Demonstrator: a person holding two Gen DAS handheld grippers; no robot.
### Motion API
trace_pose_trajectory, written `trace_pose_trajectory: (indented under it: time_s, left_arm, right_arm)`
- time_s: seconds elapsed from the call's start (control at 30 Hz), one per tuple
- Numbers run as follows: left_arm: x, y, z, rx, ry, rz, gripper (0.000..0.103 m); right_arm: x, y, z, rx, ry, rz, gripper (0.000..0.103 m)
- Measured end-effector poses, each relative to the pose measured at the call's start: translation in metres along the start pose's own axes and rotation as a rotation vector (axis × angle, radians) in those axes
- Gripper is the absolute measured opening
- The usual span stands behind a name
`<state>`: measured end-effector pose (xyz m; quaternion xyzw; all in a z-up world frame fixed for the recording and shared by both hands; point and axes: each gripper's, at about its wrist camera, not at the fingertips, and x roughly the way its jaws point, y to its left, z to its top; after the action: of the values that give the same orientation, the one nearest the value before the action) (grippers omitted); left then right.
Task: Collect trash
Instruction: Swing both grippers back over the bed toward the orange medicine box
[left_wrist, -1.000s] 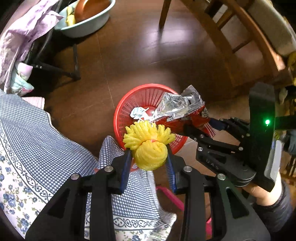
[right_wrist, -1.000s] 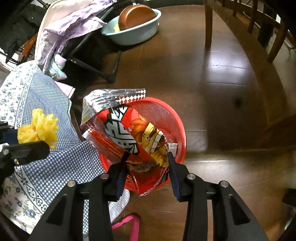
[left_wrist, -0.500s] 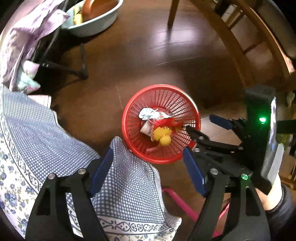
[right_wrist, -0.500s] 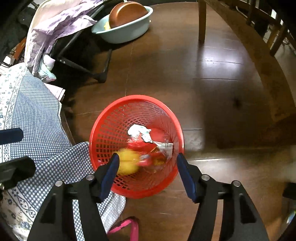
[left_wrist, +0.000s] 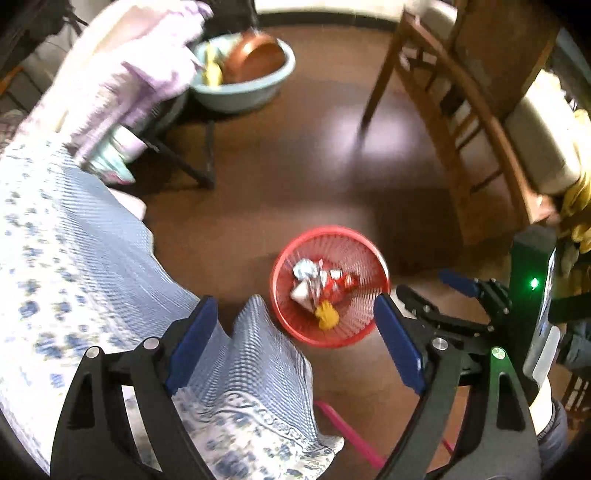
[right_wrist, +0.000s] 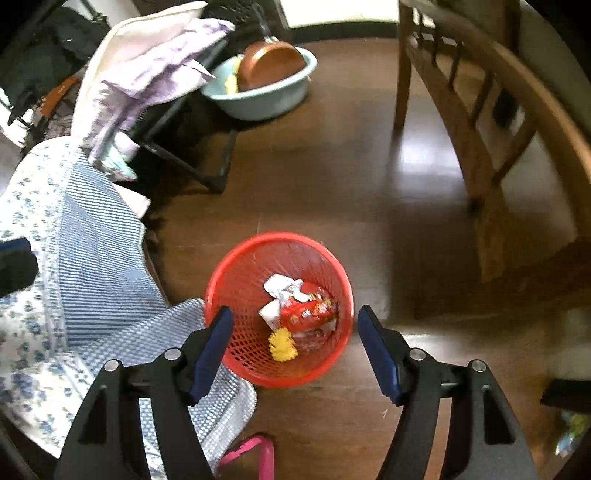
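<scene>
At the left, a blue checked cloth (right_wrist: 92, 258) hangs down just beside the red basket (right_wrist: 236, 280) on the dark floor. The left gripper (left_wrist: 295, 336) and the right gripper (right_wrist: 291, 332) both hang above the basket, their jaws opening wide with nothing between them. The trash lies inside the basket: a red snack bag (right_wrist: 310, 314), crumpled foil (left_wrist: 306, 269) and a yellow ruffled lump (right_wrist: 282, 345).

The light basket could tip if a gripper or the cloth's hanging corner catches its near rim.

Only the left view shows the right gripper from the side, with a green light (left_wrist: 533, 283); the right view shows just a dark edge of the left gripper.
</scene>
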<state>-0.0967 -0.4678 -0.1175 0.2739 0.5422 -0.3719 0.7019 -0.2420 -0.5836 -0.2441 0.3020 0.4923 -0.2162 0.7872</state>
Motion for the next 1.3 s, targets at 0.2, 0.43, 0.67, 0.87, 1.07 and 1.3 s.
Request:
trace_pose_trajectory:
  time_s: [0.2, 0.43, 0.67, 0.87, 1.07, 1.3]
  left_arm:
    - [-0.05, 0.031, -0.016, -0.085, -0.073, -0.025, 0.086]
    - [-0.113, 0.083, -0.043, -0.199, -0.192, -0.002, 0.089]
    - [-0.152, 0.153, -0.091, -0.346, -0.245, 0.085, 0.09]
    - [-0.185, 0.214, -0.142, -0.451, -0.307, 0.146, 0.09]
    - [-0.192, 0.278, -0.197, -0.528, -0.323, 0.278, 0.09]
    - [-0.197, 0.37, -0.252, -0.72, -0.33, 0.323, 0.09]
  right_arm:
    - [-0.04, 0.039, 0.014, -0.07, -0.063, 0.028, 0.072]
    - [-0.087, 0.111, 0.024, -0.184, -0.142, 0.077, 0.079]
    - [-0.105, 0.195, 0.015, -0.323, -0.146, 0.131, 0.085]
    - [-0.123, 0.274, 0.016, -0.423, -0.167, 0.179, 0.086]
    - [-0.143, 0.365, 0.016, -0.542, -0.219, 0.23, 0.091]
    - [-0.128, 0.46, 0.002, -0.598, -0.203, 0.248, 0.097]
